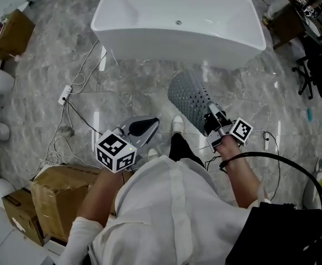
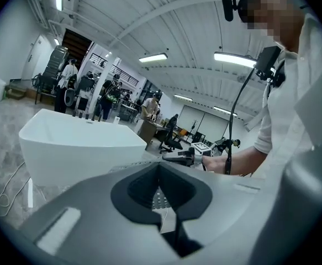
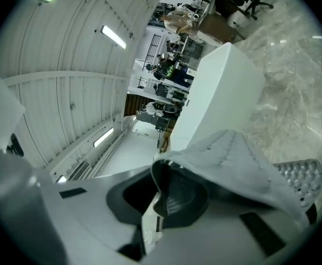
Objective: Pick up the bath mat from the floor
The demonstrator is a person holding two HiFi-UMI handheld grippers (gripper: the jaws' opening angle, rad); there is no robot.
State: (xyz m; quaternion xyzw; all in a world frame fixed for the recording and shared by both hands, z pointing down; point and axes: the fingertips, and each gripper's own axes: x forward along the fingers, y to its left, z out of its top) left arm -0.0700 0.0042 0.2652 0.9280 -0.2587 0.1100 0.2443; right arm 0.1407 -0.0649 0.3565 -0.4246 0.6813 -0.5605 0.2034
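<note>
Right gripper [image 1: 209,112]: jaws pinched nearly together on one edge of the bath mat [image 1: 187,94]; in the right gripper view the mat [image 3: 235,162] drapes over my jaws and folds down on one side.

Left gripper [image 1: 151,123]: jaws together, nothing between them; well apart from the mat.

Mat hangs from that one pinch, above the floor [image 1: 122,87], between me and the bathtub [image 1: 177,42]; cannot tell whether its far end is clear of the tiles.

Risks, as judged:
- one narrow bite on a floppy, probably heavy sheet; a swing or jerk could slide the edge out of the pads
- a trailing end would drag and pull against the grip
- fold over my jaws hides the pinch; slip might go unnoticed
- left jaws give no support; second hold on the free edge advisable
</note>
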